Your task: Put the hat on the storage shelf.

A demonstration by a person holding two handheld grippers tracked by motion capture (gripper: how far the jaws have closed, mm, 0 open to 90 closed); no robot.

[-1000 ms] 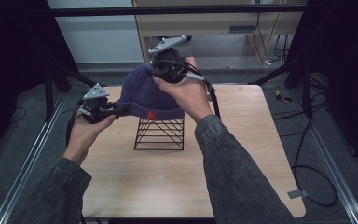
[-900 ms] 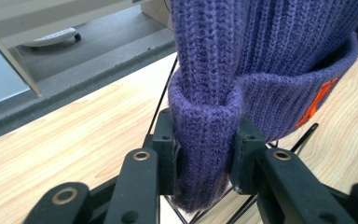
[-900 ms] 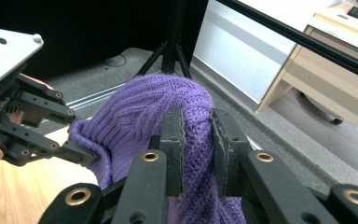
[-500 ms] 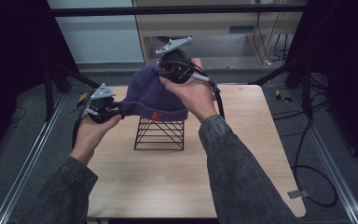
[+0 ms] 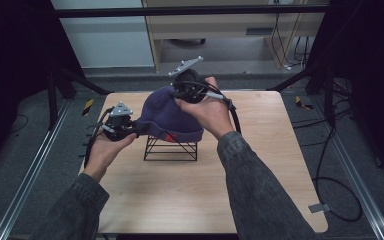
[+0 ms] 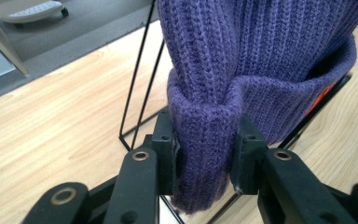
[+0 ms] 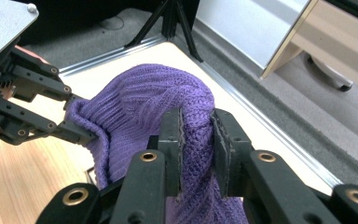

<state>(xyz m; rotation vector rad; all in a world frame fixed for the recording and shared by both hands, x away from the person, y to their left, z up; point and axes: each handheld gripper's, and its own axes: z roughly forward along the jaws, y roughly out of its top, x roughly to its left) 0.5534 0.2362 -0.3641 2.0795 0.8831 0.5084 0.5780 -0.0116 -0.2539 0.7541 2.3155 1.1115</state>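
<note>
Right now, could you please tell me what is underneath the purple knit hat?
Under the purple knit hat stands a black wire rack on the wooden table. Its lower bars are visible; its top is covered by the hat, so whether they touch cannot be told.

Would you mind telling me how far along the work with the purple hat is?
Done: both tongs grip the purple knit hat, left tongs on the folded brim, right tongs on the crown. In hand: it hangs over the black wire stand. Left: settling or removing it, unclear which.

Knit hat (image 5: 172,115) over wire rack (image 5: 171,148) mid-table (image 5: 260,185), left gripper (image 5: 139,129) at brim, right gripper (image 5: 176,92) at crown
</note>
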